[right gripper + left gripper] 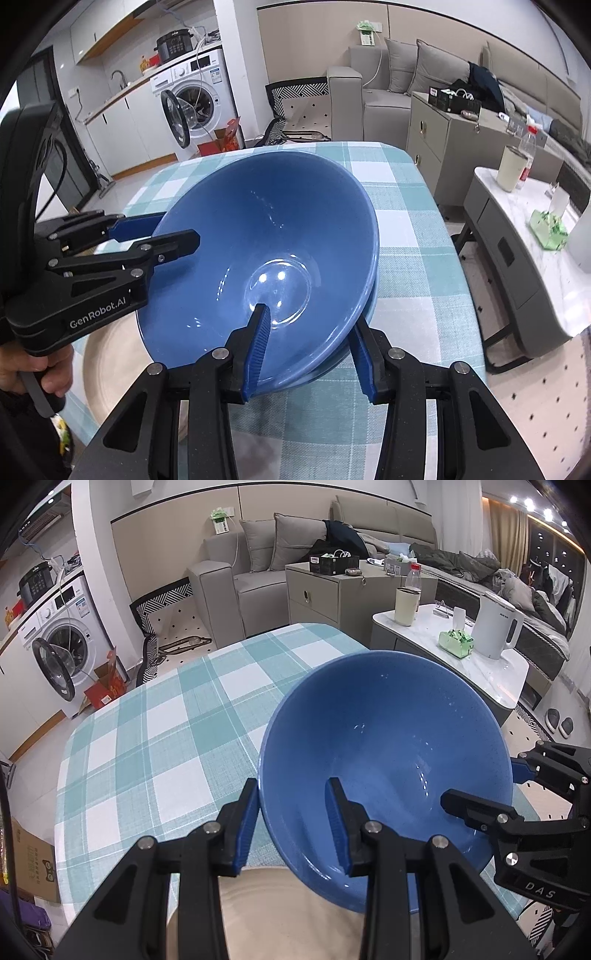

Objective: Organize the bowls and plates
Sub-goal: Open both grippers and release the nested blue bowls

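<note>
The blue bowl (388, 746) hangs tilted above the checked tablecloth (147, 731), carried by both grippers at once. The left gripper (295, 827) is clenched on the near rim, one finger inside the bowl and one outside. The right gripper (314, 350) clamps the opposite rim the same way. In the right view a second blue rim shows just under the bowl. A beige plate (110, 369) lies below, partly hidden

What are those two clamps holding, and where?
Blue bowl, apparently two nested: left hand-held gripper and right hand-held gripper each clamp its rim, on different sides.
</note>
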`<state>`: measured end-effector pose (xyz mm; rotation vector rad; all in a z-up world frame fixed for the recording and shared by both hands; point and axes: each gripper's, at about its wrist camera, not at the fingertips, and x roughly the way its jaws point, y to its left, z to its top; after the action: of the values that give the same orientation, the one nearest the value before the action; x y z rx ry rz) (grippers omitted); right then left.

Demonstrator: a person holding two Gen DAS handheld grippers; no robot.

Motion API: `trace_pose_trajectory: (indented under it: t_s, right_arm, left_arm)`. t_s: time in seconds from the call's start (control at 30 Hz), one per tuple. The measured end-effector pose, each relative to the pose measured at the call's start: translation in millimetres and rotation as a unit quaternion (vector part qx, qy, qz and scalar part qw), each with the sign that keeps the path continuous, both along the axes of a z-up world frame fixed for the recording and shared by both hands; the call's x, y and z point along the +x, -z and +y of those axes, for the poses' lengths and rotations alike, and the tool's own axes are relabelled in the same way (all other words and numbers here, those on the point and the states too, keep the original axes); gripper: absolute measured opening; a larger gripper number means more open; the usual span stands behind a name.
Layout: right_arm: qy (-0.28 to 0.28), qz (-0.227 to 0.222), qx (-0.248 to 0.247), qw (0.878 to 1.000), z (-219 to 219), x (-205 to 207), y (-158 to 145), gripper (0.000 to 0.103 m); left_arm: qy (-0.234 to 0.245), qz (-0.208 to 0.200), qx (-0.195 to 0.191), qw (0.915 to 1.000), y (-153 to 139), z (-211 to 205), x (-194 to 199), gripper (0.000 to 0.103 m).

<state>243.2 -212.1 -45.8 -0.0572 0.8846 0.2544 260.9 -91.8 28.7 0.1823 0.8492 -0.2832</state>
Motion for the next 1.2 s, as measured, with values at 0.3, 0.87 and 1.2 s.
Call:
trace_pose_trajectory:
  t_s: [0.3, 0.87, 1.2]
  right_arm:
    - [-0.003, -0.012, -0.046, 0.999, 9, 0, 3, 0.044]
    - [0.002, -0.013, -0.078, 0.997, -1, 9, 10, 0.05]
    - [0.016, -0.004, -0.002, 1.0, -28, 10, 14, 0.073]
  left_arm:
    - [0.001, -0.001, 0.005, 1.0, 1, -1, 1, 0.035]
    - [0.008, 0.017, 0.006, 0.9998, 16, -2, 4, 0.037]
    - [-0.002, 0.019, -0.023, 0.9996, 19, 12, -2, 0.061]
